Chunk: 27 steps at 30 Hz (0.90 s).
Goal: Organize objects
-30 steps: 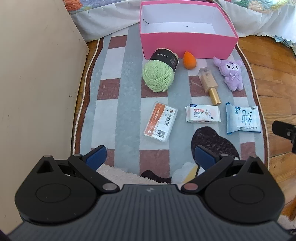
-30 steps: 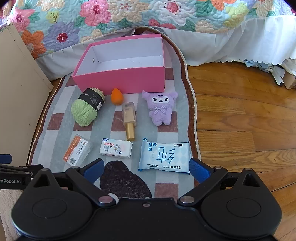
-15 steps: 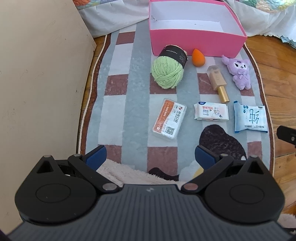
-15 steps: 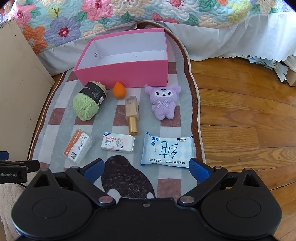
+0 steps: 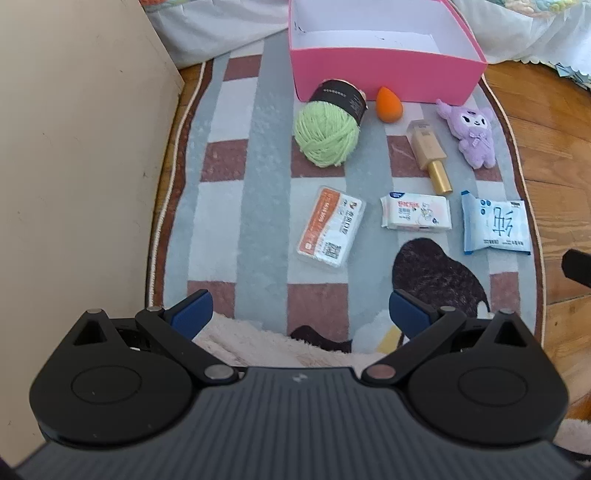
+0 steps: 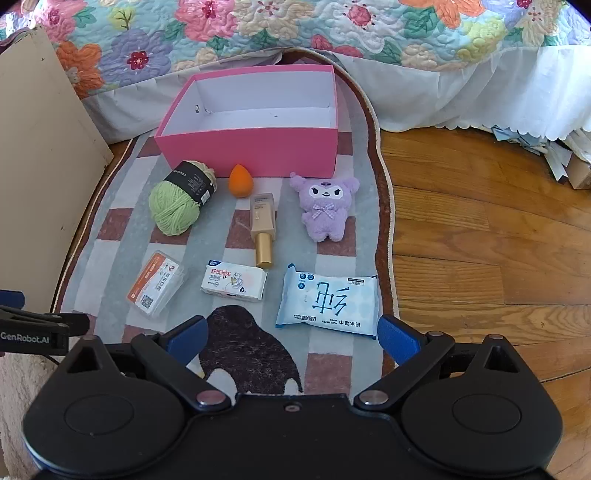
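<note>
An empty pink box [image 5: 384,79] [image 6: 255,153] stands at the far end of a checked rug [image 5: 251,206]. In front of it lie green yarn [image 5: 327,134] [image 6: 175,206], an orange sponge [image 5: 388,104] [image 6: 240,181], a gold-capped bottle [image 5: 430,155] [image 6: 263,229] and a purple plush [image 5: 472,134] [image 6: 327,206]. Nearer are a clear case with an orange label [image 5: 330,230] [image 6: 156,282], a white tissue pack [image 5: 415,212] [image 6: 234,282] and a blue wipes pack [image 5: 495,227] [image 6: 328,301]. My left gripper [image 5: 299,314] and right gripper [image 6: 291,334] hover open, holding nothing, short of the near row.
A beige board [image 5: 74,147] [image 6: 37,166] stands along the rug's left edge. A bed with a floral quilt [image 6: 295,29] and white skirt lies behind the box. Wood floor [image 6: 480,240] runs to the right. A fluffy pale mat [image 5: 266,343] sits under my left gripper.
Both grippers have shifted, so the objects sit lower and larger in the right wrist view and further right in the left wrist view. Nothing on the rug moved.
</note>
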### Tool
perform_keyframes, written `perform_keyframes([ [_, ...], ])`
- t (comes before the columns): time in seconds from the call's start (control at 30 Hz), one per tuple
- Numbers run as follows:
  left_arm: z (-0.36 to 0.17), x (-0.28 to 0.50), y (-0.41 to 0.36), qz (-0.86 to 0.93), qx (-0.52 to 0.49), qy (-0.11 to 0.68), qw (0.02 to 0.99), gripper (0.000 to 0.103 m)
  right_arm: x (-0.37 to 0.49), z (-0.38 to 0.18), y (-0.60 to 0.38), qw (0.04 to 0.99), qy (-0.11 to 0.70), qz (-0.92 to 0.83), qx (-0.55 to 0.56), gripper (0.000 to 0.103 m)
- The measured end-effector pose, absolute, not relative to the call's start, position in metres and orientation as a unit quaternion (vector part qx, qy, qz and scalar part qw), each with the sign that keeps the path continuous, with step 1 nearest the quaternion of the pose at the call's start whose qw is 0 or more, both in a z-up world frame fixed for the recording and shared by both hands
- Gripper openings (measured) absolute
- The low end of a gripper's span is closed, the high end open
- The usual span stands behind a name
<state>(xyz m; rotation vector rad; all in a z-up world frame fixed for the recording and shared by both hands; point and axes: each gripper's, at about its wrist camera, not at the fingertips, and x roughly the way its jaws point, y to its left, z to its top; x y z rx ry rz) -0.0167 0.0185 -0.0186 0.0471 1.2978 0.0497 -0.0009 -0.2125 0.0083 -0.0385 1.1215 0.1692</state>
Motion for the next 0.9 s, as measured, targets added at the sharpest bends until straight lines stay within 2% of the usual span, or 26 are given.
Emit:
perform_keyframes([
  [0.9,-0.012,-0.016,0.009,0.029,-0.004,0.601,0.798,0.103,-0.001,-0.006,-0.215,0.835,0.543,0.09,-0.011,0.1],
])
